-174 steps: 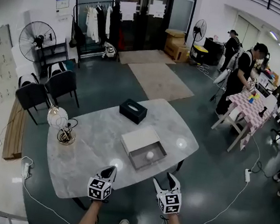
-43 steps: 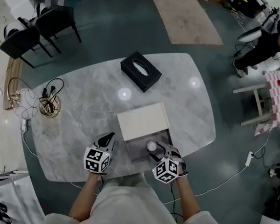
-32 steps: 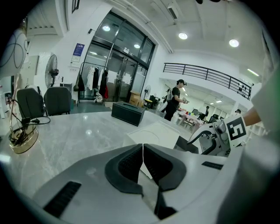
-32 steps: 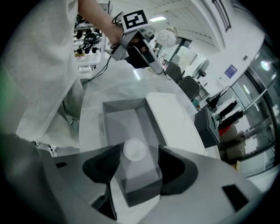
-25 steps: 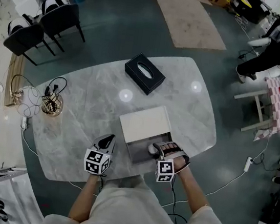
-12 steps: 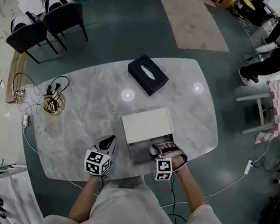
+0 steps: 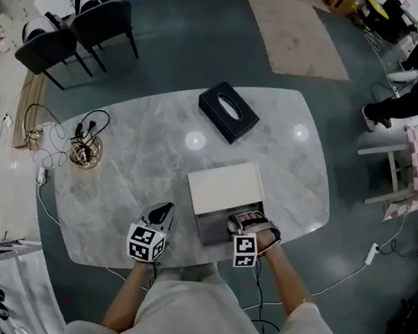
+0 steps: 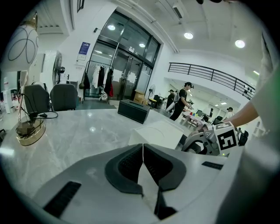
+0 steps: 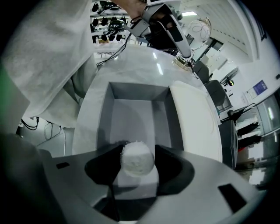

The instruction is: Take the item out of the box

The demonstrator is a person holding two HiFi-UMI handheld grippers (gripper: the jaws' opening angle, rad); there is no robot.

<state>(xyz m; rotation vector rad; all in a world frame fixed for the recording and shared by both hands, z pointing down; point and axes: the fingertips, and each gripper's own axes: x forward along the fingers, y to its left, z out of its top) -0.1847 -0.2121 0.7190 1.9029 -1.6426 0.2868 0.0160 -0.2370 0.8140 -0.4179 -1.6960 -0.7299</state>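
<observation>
An open grey box (image 7: 211, 231) lies near the table's front edge, its white lid (image 7: 225, 188) just behind it. My right gripper (image 7: 242, 219) reaches down into the box. In the right gripper view a white spiky ball (image 9: 137, 161) sits between the pads of the right gripper (image 9: 138, 148), which is shut on it, above the box's grey floor (image 9: 135, 116). My left gripper (image 7: 160, 211) rests over the table left of the box. Its jaws are shut and empty (image 8: 142, 146). The ball is hidden in the head view.
A black tissue box (image 7: 228, 111) stands at the table's far side. A gold dish with cables (image 7: 84, 152) is at the left. Black chairs (image 7: 97, 27) stand beyond the table. The table's front edge (image 7: 180, 262) runs just before the grippers.
My right gripper has moved from the box's near edge down into the box and closed round the white ball. The left gripper has stayed in place.
</observation>
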